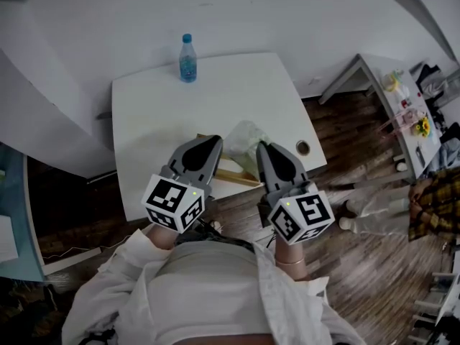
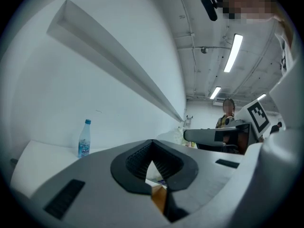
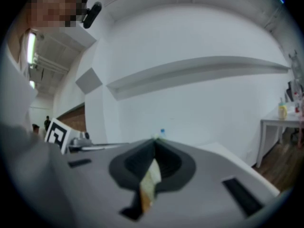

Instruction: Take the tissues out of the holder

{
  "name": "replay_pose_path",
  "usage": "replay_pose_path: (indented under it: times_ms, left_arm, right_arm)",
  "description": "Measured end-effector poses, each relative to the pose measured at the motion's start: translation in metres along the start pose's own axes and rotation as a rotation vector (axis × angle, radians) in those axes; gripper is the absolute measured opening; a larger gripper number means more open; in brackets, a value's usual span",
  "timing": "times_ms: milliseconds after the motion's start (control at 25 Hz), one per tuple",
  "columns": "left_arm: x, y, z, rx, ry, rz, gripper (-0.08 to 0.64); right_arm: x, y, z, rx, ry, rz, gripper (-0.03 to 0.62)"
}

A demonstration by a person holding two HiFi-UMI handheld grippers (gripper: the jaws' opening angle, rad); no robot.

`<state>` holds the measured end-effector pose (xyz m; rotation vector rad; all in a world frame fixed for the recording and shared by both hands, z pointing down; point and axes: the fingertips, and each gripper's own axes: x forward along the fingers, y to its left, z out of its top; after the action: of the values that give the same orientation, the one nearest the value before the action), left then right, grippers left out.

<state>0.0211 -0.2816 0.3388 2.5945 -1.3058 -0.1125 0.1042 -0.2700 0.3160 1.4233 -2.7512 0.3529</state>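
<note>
Head view is showing the white counter (image 1: pixel 158 113), with both tools hovering over its near edge. Left tool (image 1: pixel 215 141) and right tool (image 1: pixel 263 146) are both sitting fully closed, gripping nothing as far as I can see. The wooden holder (image 1: pixel 241 179) is lying just under their tips, and the tissues (image 1: pixel 244 139) are still sitting in it between them. So I'm guessing the pulling hasn't started.
</note>
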Motion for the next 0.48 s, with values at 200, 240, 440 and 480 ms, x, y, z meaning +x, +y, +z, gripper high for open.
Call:
replay_pose_path:
  times_ms: [200,240,440,480]
  left_arm:
    - [-0.005,0.004,0.0,0.014,0.007,0.006,0.015]
    - [-0.007,0.005,0.001,0.015,0.007,0.006,0.015]
    - [-0.011,0.005,0.0,0.011,0.016,-0.013,0.015]
    - [-0.011,0.005,0.0,0.012,0.017,-0.015,0.015]
  right_arm:
    - [-0.001,0.012,0.004,-0.006,-0.05,0.036,0.012]
    - [-0.001,0.013,0.004,-0.004,-0.055,0.038,0.012]
    - [-0.001,0.019,-0.001,-0.012,-0.05,0.052,0.012]
    - [-0.001,0.02,-0.002,-0.017,-0.046,0.053,0.012]
